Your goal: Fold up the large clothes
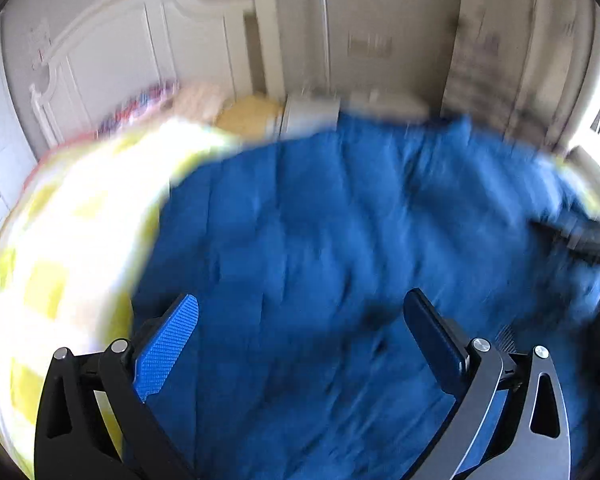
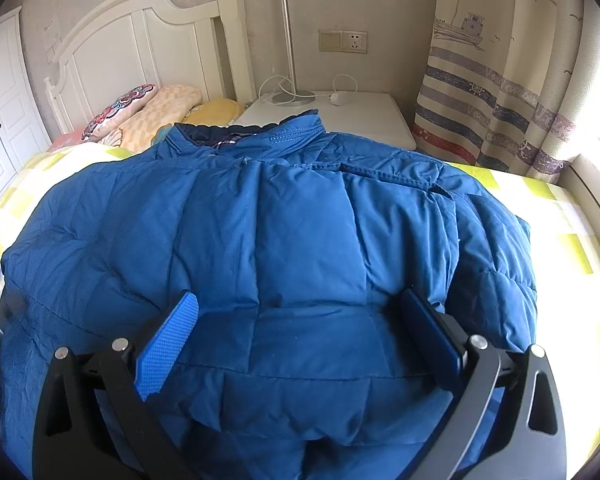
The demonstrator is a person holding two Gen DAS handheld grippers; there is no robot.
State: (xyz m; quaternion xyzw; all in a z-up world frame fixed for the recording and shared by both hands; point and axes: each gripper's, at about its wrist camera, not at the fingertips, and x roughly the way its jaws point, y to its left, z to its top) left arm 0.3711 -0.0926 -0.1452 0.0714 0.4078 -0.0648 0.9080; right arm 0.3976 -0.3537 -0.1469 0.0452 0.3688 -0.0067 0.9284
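Folding not yet begun on the blue jacket (image 2: 284, 240).
Your left claw (image 1: 300, 344) and right claw (image 2: 300, 340) gape wide, empty, above it on the bed (image 2: 572, 248).

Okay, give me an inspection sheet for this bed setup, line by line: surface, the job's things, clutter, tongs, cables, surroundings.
Surface: bed with yellow-and-white checked sheet, mostly covered.
Job's things: blue puffer jacket spread flat, collar toward the headboard; not yet folded.
Clutter: pillows piled at the head of the bed.
Tongs: left tongs open, over the jacket, view blurred; right tongs open, over the lower part of the jacket, holding nothing.
Cables: white cord looped on the nightstand by the lamp.
Surroundings: white headboard, wall socket, striped boat-print curtain, white cabinet doors.
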